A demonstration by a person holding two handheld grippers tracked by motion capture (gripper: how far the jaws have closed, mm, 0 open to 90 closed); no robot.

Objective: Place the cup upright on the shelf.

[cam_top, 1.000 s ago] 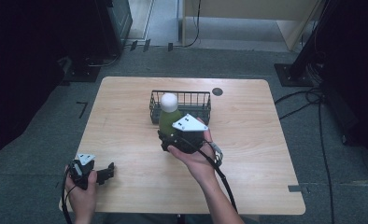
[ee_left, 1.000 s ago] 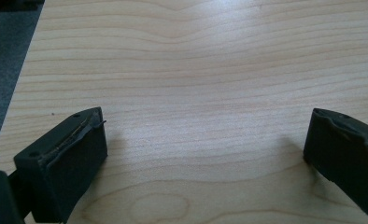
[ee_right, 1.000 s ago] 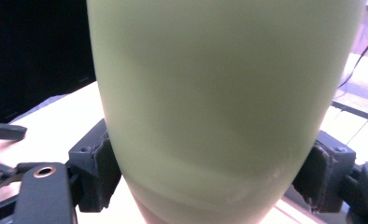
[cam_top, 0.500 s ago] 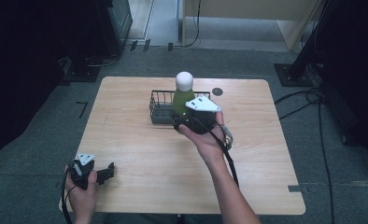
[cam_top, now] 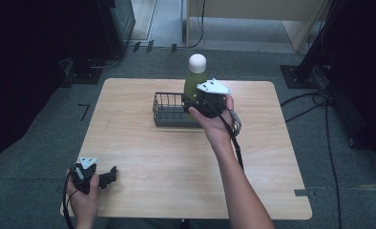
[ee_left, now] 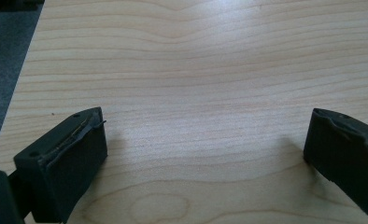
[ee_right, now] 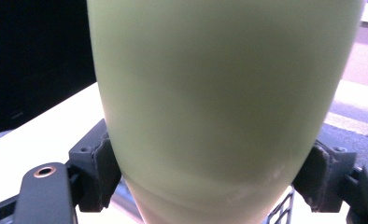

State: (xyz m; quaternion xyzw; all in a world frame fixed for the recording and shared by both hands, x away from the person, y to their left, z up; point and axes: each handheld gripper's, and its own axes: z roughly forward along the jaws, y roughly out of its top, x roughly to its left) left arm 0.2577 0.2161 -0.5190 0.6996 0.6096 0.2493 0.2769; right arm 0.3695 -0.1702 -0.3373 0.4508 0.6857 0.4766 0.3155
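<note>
Lifted since a second ago, the green bottle (cam_top: 194,82) now hangs above the wire basket (cam_top: 169,110), toward 12 o'clock on the bench (cam_top: 272,157). It looks rigid, smooth and probably slippery, with some weight; the lower body suits a grip. Pale green, white rounded cap. Right gripper (cam_top: 199,106) clamps its base; left gripper (cam_top: 105,175) rests wide apart at 7 o'clock.

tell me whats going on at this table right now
A person works at a wooden table with a handheld gripper in each hand. The right gripper is shut on a green bottle with a white cap, held upright above a black wire basket at the far side of the table. The left gripper rests near the front left corner, jaws open with nothing between them.
</note>
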